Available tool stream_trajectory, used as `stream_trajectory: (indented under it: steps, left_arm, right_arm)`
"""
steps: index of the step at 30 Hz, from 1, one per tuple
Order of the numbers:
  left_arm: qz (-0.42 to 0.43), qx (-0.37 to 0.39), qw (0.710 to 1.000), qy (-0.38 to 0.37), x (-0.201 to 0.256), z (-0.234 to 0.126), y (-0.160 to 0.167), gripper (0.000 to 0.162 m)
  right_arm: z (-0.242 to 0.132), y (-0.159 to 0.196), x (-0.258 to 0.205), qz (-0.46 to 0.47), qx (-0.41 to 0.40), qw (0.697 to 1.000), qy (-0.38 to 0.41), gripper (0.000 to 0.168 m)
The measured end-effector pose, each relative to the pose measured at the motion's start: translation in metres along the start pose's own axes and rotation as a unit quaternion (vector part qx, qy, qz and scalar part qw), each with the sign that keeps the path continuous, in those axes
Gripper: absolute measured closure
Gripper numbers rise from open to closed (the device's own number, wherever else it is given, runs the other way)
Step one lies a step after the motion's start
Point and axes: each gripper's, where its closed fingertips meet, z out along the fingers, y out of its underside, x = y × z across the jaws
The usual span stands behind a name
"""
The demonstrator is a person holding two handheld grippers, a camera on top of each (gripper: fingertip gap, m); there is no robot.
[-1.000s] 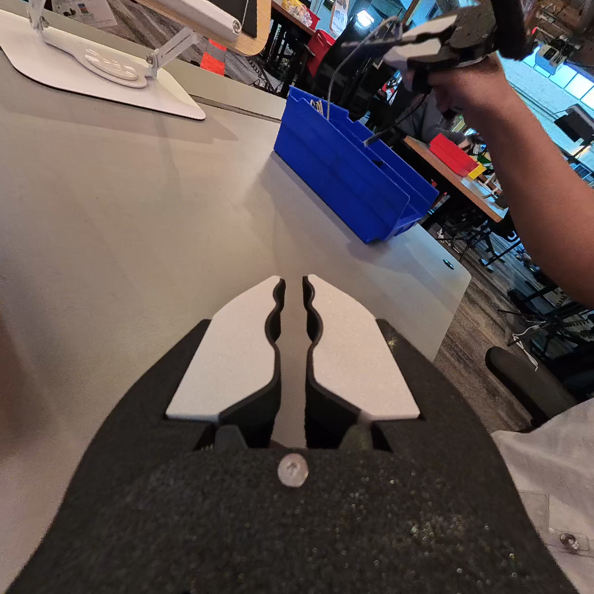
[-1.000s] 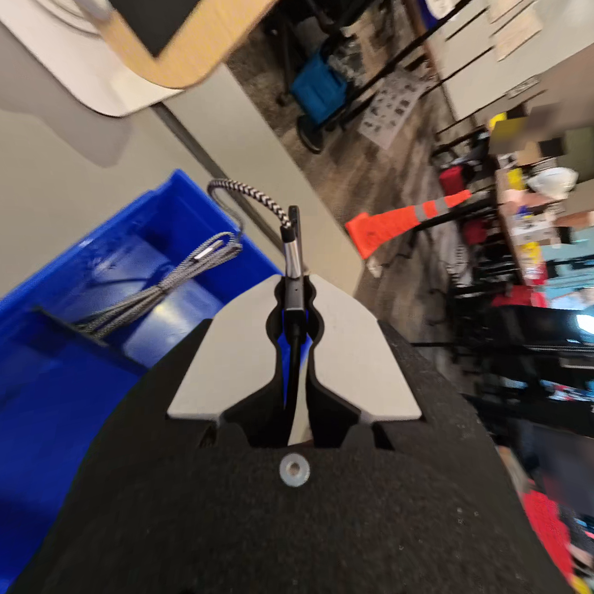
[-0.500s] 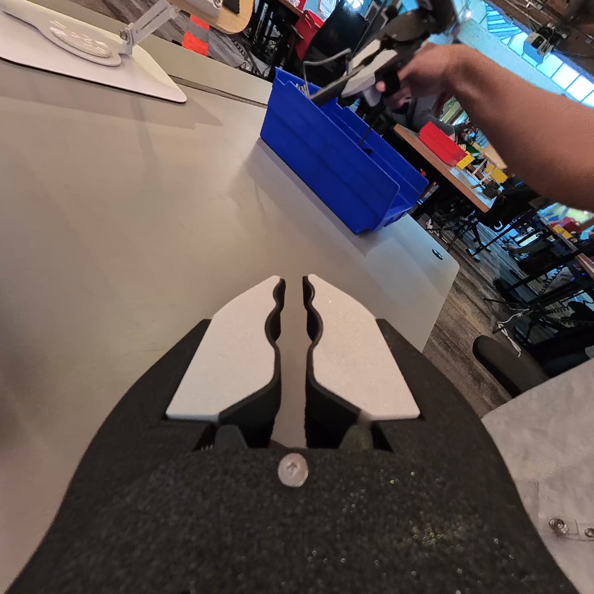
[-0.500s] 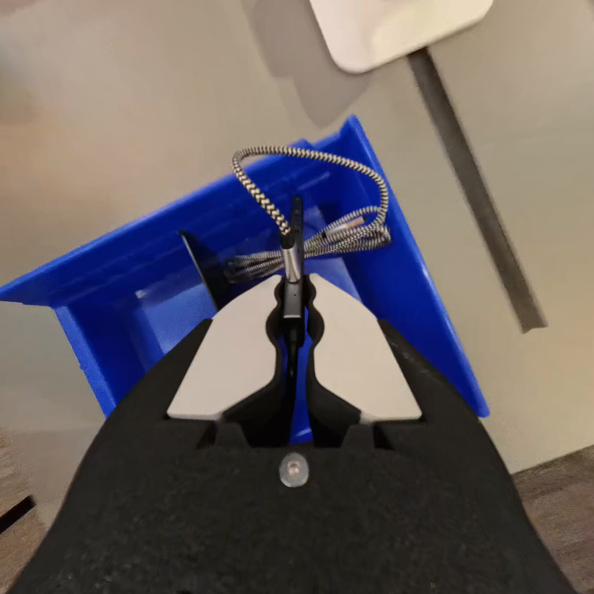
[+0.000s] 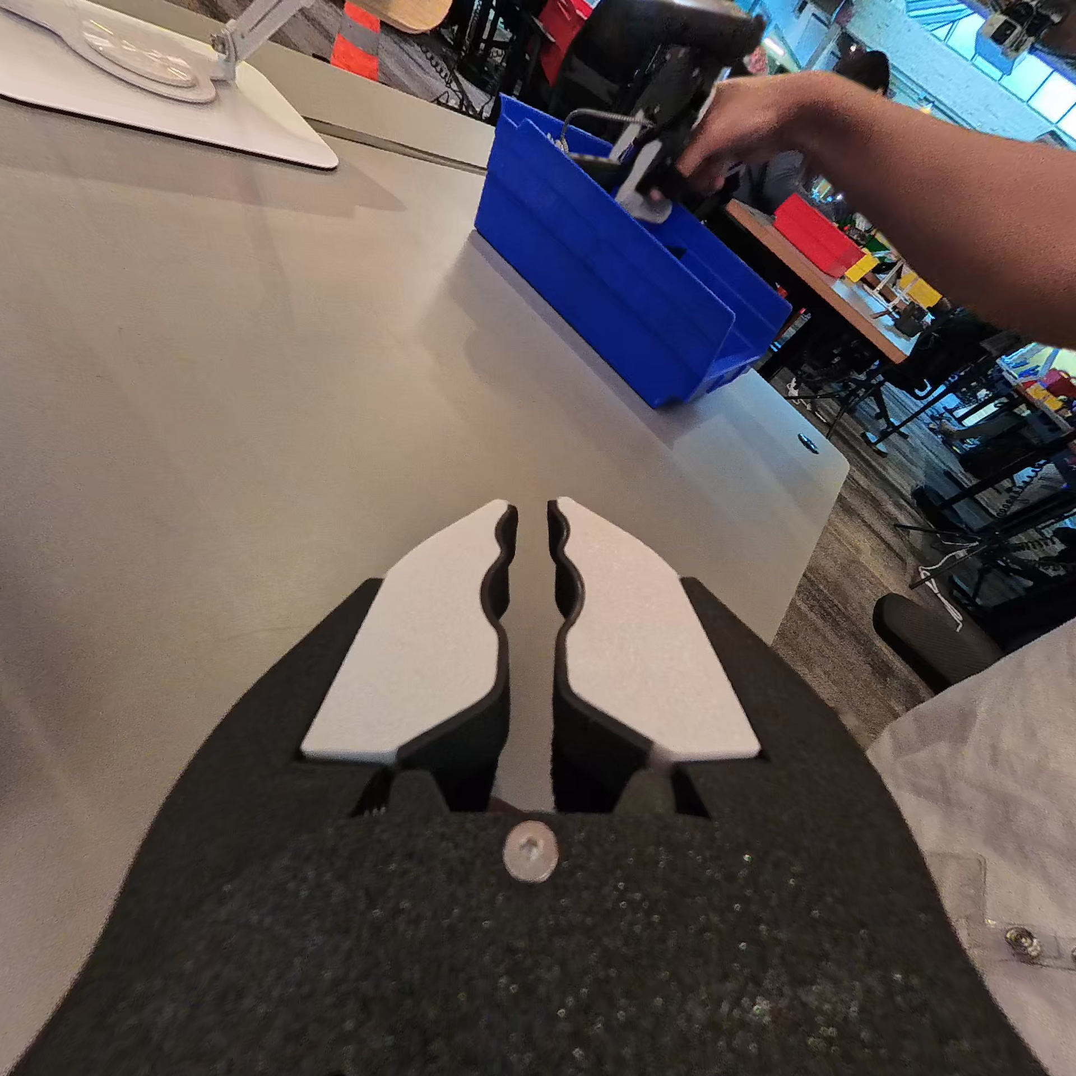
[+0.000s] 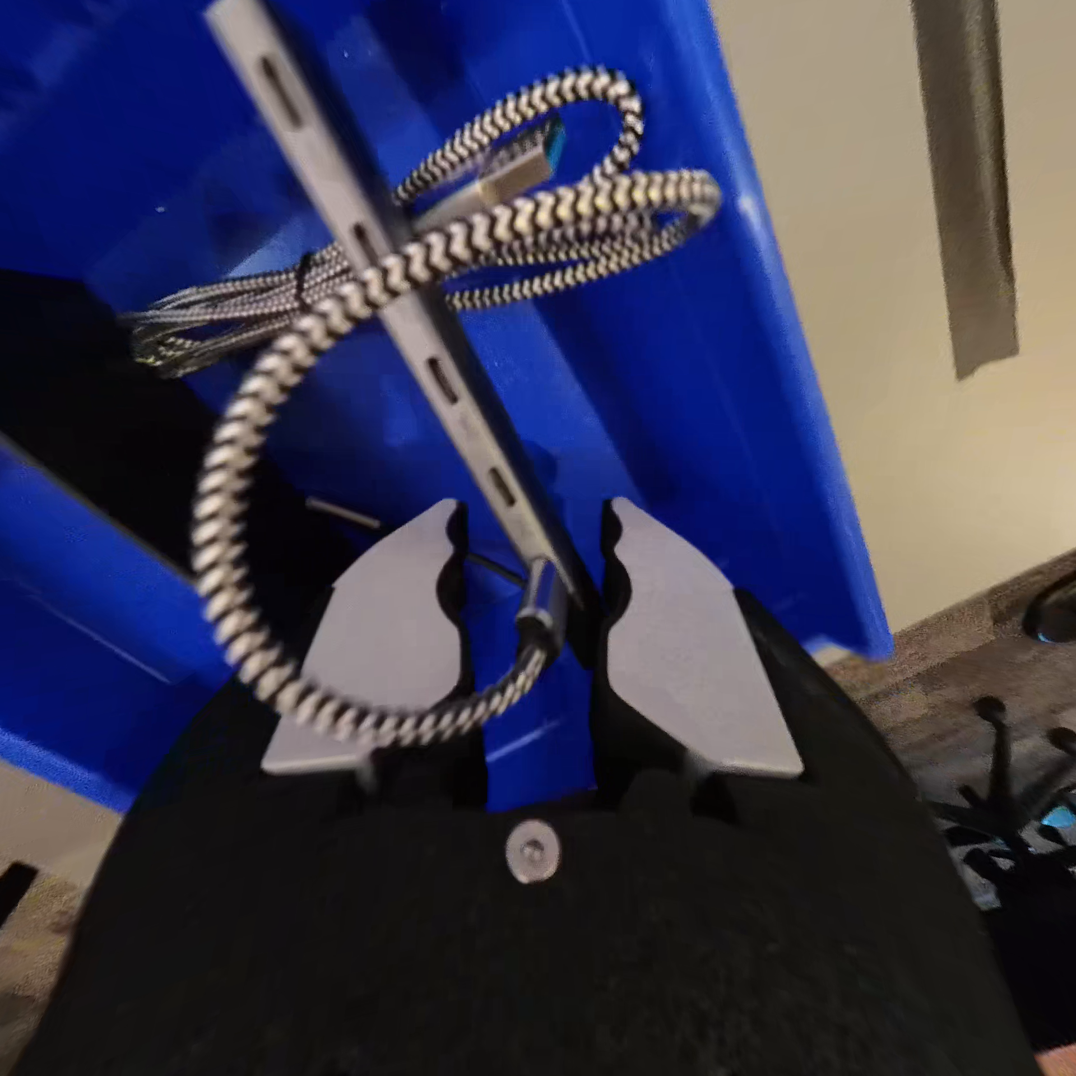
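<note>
Here, the slim grey hub [image 6: 372, 279] with its row of ports sits slanted inside the blue bin [image 6: 728, 407], its near end between the fingers of your right hand-held gripper [image 6: 533, 512]. That gripper is released: the fingers stand well apart and the hub at most brushes the right one. Its braided cable [image 6: 233, 524] loops out over the left finger and crosses the hub, above a tied bundle of cable [image 6: 233, 308] lying in the bin. The bin stands on the desk [image 5: 233, 378] near its far edge. Your left hand-held gripper [image 5: 531, 506] hovers over bare desk, well apart from the bin, clenched to a narrow slit with nothing in it. A white stand base [image 5: 174, 116] lies at the far left.
</note>
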Motion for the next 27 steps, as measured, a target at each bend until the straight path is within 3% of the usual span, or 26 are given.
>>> stream_trajectory:
  steps: [4, 8, 12, 14, 17, 19, 21, 23, 27]
  left_arm:
    - [0.004, 0.001, 1.0, 0.001, 0.001, -0.001, -0.001, 0.152]
    - [-0.004, 0.003, 1.0, 0.006, 0.001, -0.001, -0.002, 0.152]
    - [-0.003, 0.004, 1.0, 0.003, 0.001, -0.002, -0.002, 0.152]
    - [0.001, 0.002, 1.0, -0.001, 0.0, -0.001, -0.002, 0.152]
    - [0.008, -0.007, 1.0, -0.006, -0.001, 0.002, 0.001, 0.152]
    - [0.015, -0.013, 1.0, -0.014, -0.004, 0.004, 0.003, 0.152]
    - [0.024, -0.011, 0.999, -0.021, -0.005, 0.004, 0.003, 0.152]
    - [0.028, -0.007, 0.999, -0.017, -0.003, 0.004, 0.001, 0.151]
    - [0.026, 0.022, 0.999, 0.041, 0.013, 0.002, -0.009, 0.148]
  right_arm:
    - [-0.049, 0.013, -0.001, 0.014, 0.042, 0.999, 0.011, 0.108]
    - [-0.108, 0.042, 0.012, 0.046, 0.072, 0.992, 0.09, 0.107]
    - [-0.168, 0.033, -0.023, 0.105, 0.251, 0.952, 0.139, 0.114]
    - [-0.182, 0.013, -0.071, 0.136, 0.387, 0.905, 0.112, 0.12]
    - [-0.182, -0.016, -0.155, 0.225, 0.579, 0.784, -0.016, 0.128]
    - [-0.17, -0.028, -0.203, 0.278, 0.644, 0.708, -0.085, 0.131]
    - [-0.152, -0.036, -0.234, 0.319, 0.668, 0.667, -0.087, 0.131]
    - [-0.139, -0.043, -0.255, 0.329, 0.668, 0.665, -0.062, 0.132]
    - [-0.113, -0.051, -0.266, 0.249, 0.638, 0.726, 0.059, 0.132]
